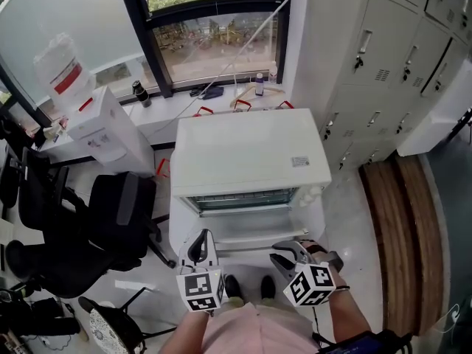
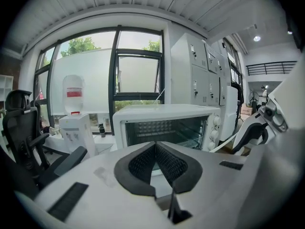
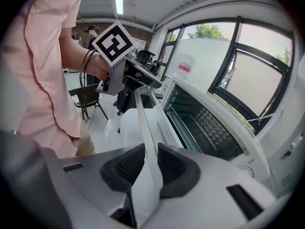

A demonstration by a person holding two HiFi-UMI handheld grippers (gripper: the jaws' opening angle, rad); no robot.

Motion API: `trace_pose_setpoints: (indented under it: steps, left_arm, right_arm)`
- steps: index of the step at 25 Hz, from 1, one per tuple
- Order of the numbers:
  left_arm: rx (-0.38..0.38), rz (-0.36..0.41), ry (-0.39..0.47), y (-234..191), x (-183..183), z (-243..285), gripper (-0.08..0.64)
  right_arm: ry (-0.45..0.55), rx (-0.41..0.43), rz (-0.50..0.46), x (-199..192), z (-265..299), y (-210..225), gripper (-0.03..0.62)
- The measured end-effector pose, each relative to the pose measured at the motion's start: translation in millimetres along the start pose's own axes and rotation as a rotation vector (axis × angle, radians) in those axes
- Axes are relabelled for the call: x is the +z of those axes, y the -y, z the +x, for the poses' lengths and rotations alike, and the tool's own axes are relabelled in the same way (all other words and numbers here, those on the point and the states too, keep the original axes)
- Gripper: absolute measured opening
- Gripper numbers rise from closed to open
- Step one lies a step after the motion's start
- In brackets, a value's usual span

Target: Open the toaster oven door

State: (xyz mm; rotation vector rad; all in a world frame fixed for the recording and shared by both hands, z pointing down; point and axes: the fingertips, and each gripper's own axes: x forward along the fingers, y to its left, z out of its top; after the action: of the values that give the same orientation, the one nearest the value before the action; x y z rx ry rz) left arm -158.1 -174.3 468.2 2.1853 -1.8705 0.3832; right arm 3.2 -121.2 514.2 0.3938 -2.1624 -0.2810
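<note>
The white toaster oven (image 1: 251,153) stands in front of me with its door (image 1: 254,236) swung down flat and the dark cavity (image 3: 200,123) with its rack exposed. My right gripper (image 3: 145,163) is shut on the door handle (image 3: 143,123), a pale bar that runs between the pads; in the head view the right gripper (image 1: 284,260) sits at the door's front right edge. My left gripper (image 1: 200,253) hovers at the door's front left, apart from it. In its own view the left gripper (image 2: 155,149) is shut with nothing held, facing the oven (image 2: 167,125).
A water dispenser (image 1: 99,124) and a black office chair (image 1: 110,220) stand to the left. Grey lockers (image 1: 391,65) and a wooden bench (image 1: 402,234) are on the right. A window sill (image 1: 214,94) with small items lies behind the oven.
</note>
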Motion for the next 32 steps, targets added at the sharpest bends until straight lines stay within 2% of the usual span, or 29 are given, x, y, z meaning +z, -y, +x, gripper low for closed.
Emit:
trace_pose_setpoints:
  steps: [13,16,18,21,24,26,28,32]
  left_arm:
    - [-0.011,-0.024,-0.061,1,-23,0,0.012]
    - [-0.014,-0.017,-0.062,1,-23,-1,0.012]
    - [-0.015,-0.017,-0.062,0,-24,-1,0.012]
    - [-0.019,-0.011,-0.060,1,-24,-1,0.012]
    - [-0.021,-0.003,-0.061,2,-26,-2,0.012]
    - [-0.016,0.004,-0.066,3,-28,-3,0.012]
    - [-0.009,0.012,-0.070,4,-30,-4,0.012]
    - [0.005,0.025,-0.075,5,-32,-4,0.012]
  right_arm:
    - [0.006,0.018,0.020,-8,3,-12,0.088]
    - [0.026,0.018,0.053,-7,3,-13,0.092]
    - [0.075,0.025,0.117,-4,0,-11,0.092]
    - [0.214,0.030,0.283,9,-17,0,0.090]
    - [0.320,-0.066,0.511,11,-38,39,0.036]
    - [0.312,-0.166,0.651,-5,-43,67,0.001]
    - [0.262,-0.221,0.724,-23,-41,81,0.001]
    - [0.179,-0.214,0.721,-39,-27,73,0.001]
